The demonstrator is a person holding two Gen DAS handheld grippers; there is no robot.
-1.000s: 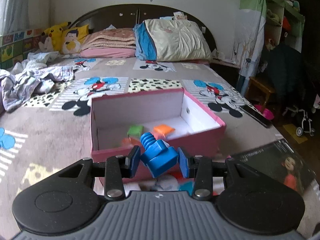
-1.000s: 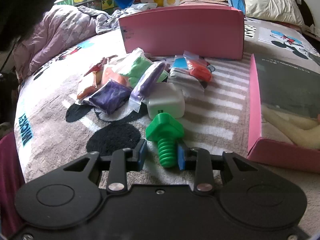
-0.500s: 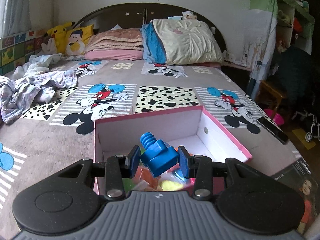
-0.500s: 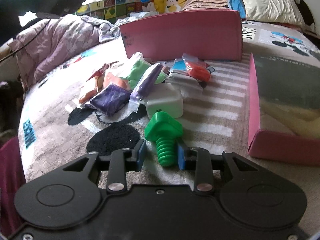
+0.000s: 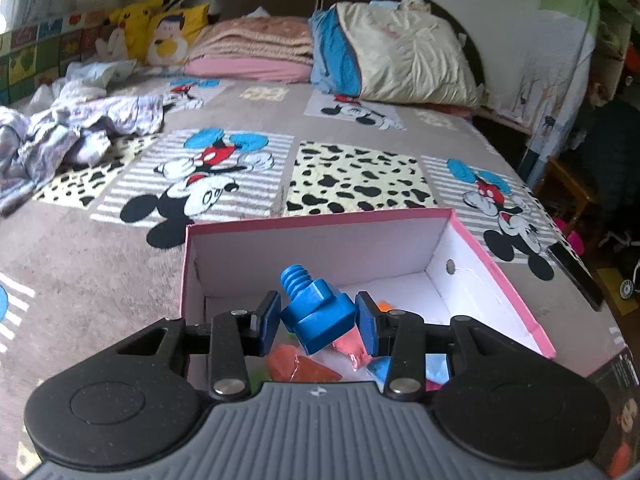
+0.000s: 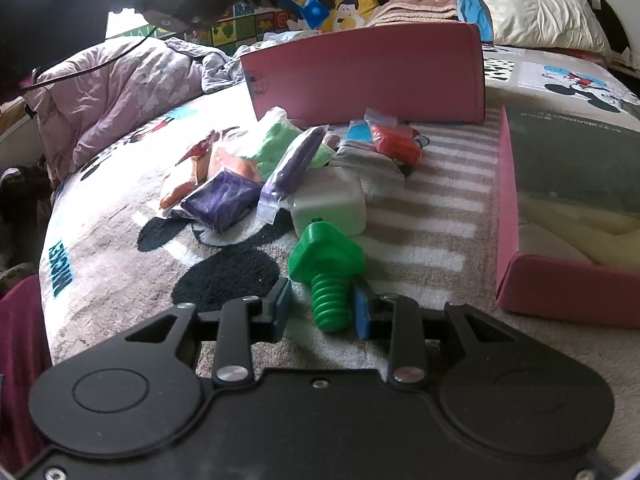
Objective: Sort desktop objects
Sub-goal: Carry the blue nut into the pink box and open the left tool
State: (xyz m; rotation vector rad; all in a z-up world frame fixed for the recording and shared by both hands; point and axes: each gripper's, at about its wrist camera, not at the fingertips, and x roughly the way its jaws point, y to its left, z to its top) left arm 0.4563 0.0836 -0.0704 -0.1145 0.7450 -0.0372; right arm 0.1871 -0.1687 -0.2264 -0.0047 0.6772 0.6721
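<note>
Left gripper (image 5: pixel 318 322), blue bolt (image 5: pixel 316 316) advanced over pink box (image 5: pixel 500 276).

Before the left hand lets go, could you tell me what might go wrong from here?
1. The blue bolt sits tilted between the left gripper fingers; released, it may bounce off the wrapped pieces already in the pink box.
2. The green bolt looks pinched off-centre by the right gripper and might slip.

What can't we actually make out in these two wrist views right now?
- Left wrist: the near floor of the pink box and most clay packets there, hidden by the left gripper and blue bolt.
- Right wrist: the box interior, blocked by its own wall.
- Right wrist: whether the right gripper pinches the green bolt; a gap shows at one pad.
</note>
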